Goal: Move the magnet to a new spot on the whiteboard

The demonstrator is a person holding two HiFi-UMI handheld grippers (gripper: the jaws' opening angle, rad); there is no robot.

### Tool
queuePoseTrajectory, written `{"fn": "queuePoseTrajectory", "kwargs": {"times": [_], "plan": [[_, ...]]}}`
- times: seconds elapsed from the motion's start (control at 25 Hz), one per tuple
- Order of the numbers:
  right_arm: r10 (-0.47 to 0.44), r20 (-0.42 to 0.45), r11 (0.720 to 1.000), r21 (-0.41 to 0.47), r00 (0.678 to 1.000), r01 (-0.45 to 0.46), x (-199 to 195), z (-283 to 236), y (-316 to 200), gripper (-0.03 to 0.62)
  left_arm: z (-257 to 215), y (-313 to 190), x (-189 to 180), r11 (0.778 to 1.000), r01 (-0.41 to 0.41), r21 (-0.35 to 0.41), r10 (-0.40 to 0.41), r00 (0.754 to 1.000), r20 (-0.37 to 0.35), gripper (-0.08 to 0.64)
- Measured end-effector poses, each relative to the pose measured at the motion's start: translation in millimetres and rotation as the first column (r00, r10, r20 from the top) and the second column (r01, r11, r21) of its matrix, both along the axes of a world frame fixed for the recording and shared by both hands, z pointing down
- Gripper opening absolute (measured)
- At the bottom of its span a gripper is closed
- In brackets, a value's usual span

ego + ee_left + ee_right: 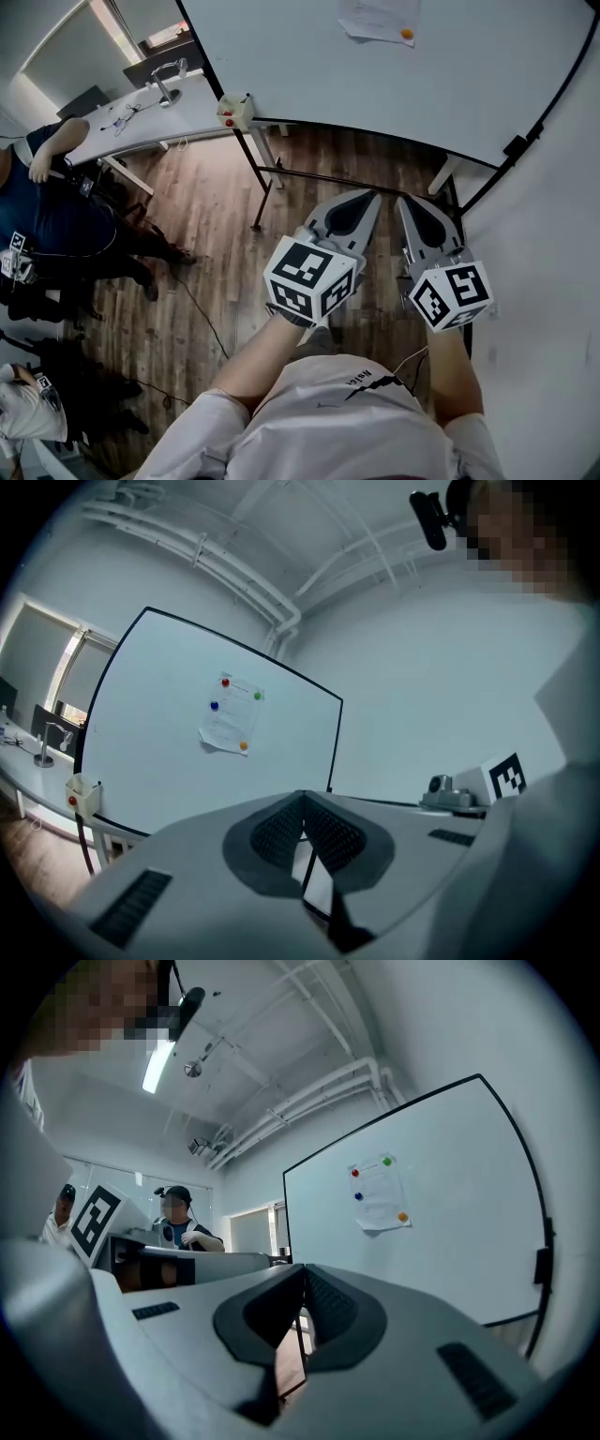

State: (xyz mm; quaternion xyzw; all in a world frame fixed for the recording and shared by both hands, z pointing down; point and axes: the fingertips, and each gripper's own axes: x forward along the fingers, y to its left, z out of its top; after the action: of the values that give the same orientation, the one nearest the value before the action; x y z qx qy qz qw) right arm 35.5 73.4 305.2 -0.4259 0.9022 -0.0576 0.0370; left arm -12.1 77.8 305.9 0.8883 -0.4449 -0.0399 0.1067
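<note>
From the head view, I hold the left gripper (367,199) and the right gripper (405,202) side by side above the wooden floor (206,216), both aimed at the whiteboard (450,94) and well apart from it. Only the lower edge of a sheet of paper (375,19) shows on the board, with an orange magnet (406,35) on its corner. A white table (178,108) stands to the left, and a person (56,206) waits beside it.

In the left gripper view, my left tongs are clenched, the ribbed pads meeting at the tip with nothing between them. Beyond them the paper hangs on the board, pinned by a red magnet (225,682), a blue magnet (215,705), a green magnet (257,696) and the orange one at the bottom right corner. I cannot tell which of the four is the one to move.

In the right gripper view, my right tongs are clenched too, and empty. The same four magnets sit on the paper, far ahead of the tips. Another person (175,1218) stands in the background to the left.
</note>
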Motion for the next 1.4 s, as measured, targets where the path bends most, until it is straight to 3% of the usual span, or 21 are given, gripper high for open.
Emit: {"fn": "queuePoseTrajectory", "kwargs": {"times": [0.56, 1.0, 1.4], "plan": [[0.139, -0.009, 0.99, 0.002, 0.99, -0.139, -41, 5, -123, 0.013, 6, -124, -52, 0.997, -0.076, -0.003, 0.075, 0.997, -0.027, 0.011], [0.157, -0.001, 0.987, 0.03, 0.988, -0.157, -22, -1, -211, 0.014, 9, -199, -33, 0.997, -0.076, -0.004, 0.076, 0.997, -0.016, 0.011], [0.122, -0.005, 0.989, 0.09, 0.993, -0.121, 2, -21, -326, 0.014, -3, -294, -12, 1.0, 0.005, 0.012, -0.005, 1.0, -0.007, 0.011]]}}
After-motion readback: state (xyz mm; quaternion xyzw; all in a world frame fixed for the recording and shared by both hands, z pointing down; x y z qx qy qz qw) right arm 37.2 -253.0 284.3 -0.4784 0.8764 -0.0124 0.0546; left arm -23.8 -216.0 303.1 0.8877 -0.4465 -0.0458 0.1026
